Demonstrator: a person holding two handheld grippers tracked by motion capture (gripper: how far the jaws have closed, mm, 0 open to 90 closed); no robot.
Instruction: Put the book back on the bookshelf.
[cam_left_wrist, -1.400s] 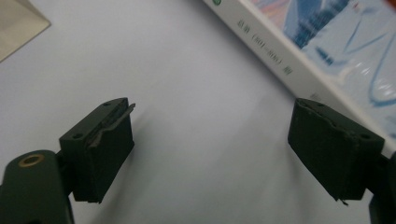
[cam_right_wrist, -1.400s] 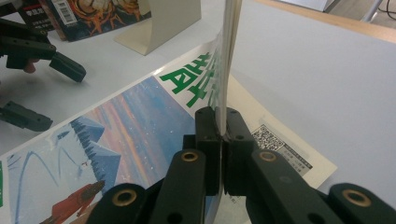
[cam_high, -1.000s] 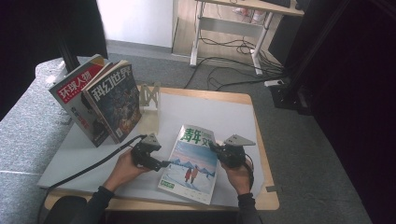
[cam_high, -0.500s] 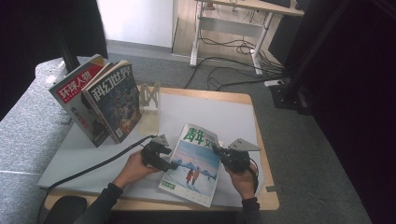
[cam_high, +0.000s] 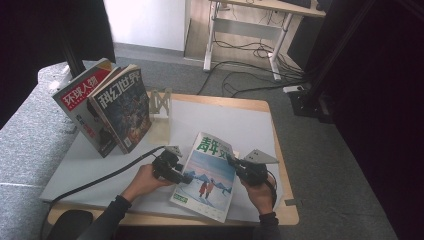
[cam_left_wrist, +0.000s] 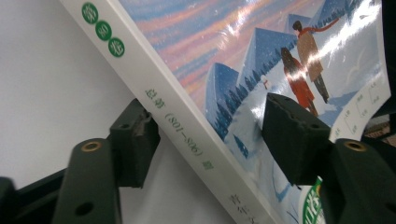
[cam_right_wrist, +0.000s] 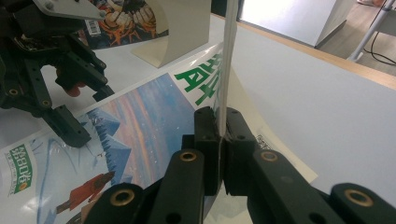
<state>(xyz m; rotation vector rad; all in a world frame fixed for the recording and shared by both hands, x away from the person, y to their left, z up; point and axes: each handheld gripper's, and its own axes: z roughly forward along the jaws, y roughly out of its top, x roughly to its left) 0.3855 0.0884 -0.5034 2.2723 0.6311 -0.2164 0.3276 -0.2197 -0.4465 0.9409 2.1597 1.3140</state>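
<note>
A magazine (cam_high: 207, 177) with a snowy cover and green title lies at the table's front. My right gripper (cam_high: 234, 162) is at its right edge. In the right gripper view, that gripper (cam_right_wrist: 218, 121) is shut on the thin raised edge of the cover (cam_right_wrist: 227, 56), which stands upright between the pads. My left gripper (cam_high: 182, 176) is at the magazine's left side. In the left gripper view its jaws (cam_left_wrist: 210, 126) straddle the spine (cam_left_wrist: 182, 116), one below and one over the cover. They have just been closing, and a gap still shows.
Two magazines (cam_high: 120, 107) (cam_high: 82, 100) lean upright at the back left beside a pale bookend stand (cam_high: 161, 112). A white mat (cam_high: 235, 125) covers the wooden table (cam_high: 287, 210). A dark object (cam_high: 70, 225) lies at the front left corner. A cable (cam_high: 100, 177) trails left.
My left gripper has shifted right onto the magazine's spine edge, and its jaws have narrowed around it. The right gripper keeps its hold on the cover's edge.
</note>
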